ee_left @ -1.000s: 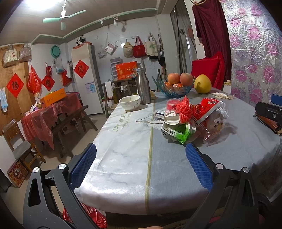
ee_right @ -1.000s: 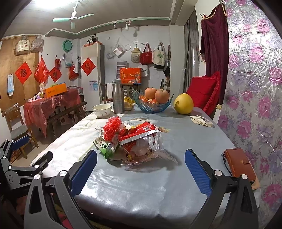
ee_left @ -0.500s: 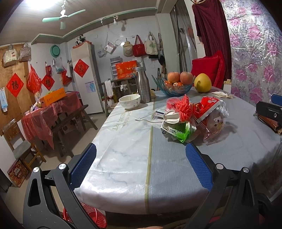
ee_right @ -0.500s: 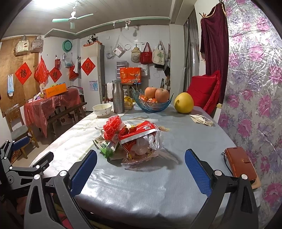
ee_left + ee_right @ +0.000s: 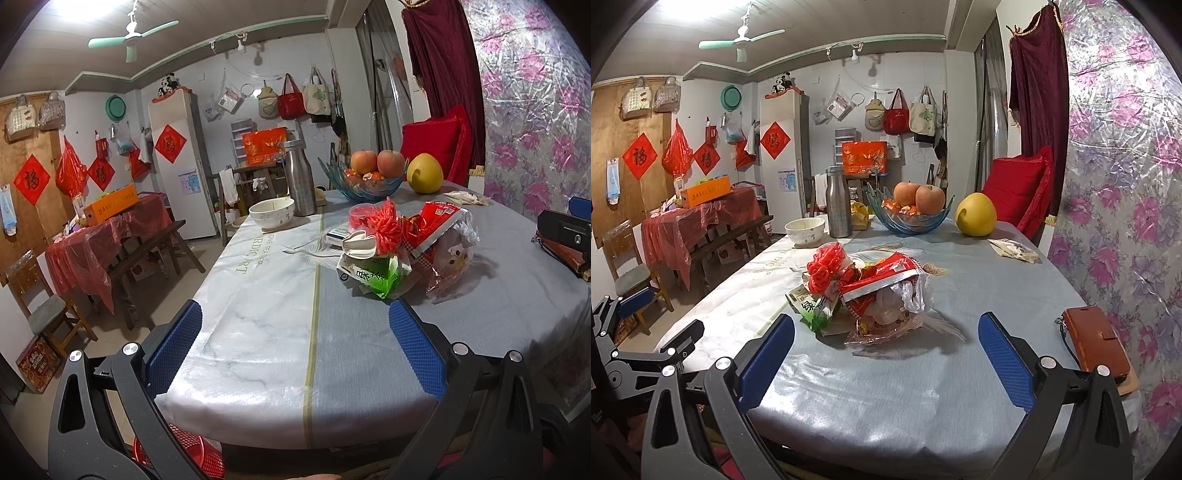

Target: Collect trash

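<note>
Hovering wide open and empty at the counter (image 5: 979, 295) edge, both grippers, left (image 5: 295, 343) and right (image 5: 886, 350), face the trash (image 5: 864, 295) mid-counter; loose wrappers could scatter if pinched carelessly.

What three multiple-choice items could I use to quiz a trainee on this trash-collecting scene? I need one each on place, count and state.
1. Where does the trash pile lie?
A. mid-table
B. on the floor
C. in the fruit bowl

2. How many apples sit in the blue glass bowl?
A. none
B. two
C. five

3. How do the right tongs stand?
A. shut on a wrapper
B. shut, empty
C. open, empty

Answers:
1 A: the wrappers rest on the tablecloth, ahead of both tongs.
2 B: two apples show above the rim.
3 C: the blue pads stand wide apart with nothing between them.
</note>
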{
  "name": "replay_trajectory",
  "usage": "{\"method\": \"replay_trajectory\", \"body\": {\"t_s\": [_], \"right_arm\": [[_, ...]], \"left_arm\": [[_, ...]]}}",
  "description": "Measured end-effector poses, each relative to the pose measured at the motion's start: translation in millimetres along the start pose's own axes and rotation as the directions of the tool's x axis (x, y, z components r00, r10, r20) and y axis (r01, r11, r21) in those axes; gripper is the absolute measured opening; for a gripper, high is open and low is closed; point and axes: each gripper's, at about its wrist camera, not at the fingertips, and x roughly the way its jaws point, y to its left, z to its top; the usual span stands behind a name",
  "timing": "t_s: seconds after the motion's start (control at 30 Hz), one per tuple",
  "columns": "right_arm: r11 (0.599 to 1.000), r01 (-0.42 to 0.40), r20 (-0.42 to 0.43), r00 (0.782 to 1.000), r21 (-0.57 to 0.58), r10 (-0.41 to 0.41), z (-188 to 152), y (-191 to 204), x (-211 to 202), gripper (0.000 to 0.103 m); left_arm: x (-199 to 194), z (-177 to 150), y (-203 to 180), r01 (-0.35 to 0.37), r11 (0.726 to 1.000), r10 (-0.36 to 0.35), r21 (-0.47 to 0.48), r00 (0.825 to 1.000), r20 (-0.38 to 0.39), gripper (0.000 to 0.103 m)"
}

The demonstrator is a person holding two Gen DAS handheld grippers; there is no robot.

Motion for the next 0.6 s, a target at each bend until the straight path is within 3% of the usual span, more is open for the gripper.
{"method": "replay_trajectory", "body": {"t_s": [0.6], "right_arm": [[1.000,-0.004,-0.003,1.000,0.006,0.004,-0.4,-0.2,0.3,0.097]], "left_arm": [[-1.3,-1.9,1.3,-0.003,1.000,0.003,-0.001,1.000,-0.002,0.097]]}}
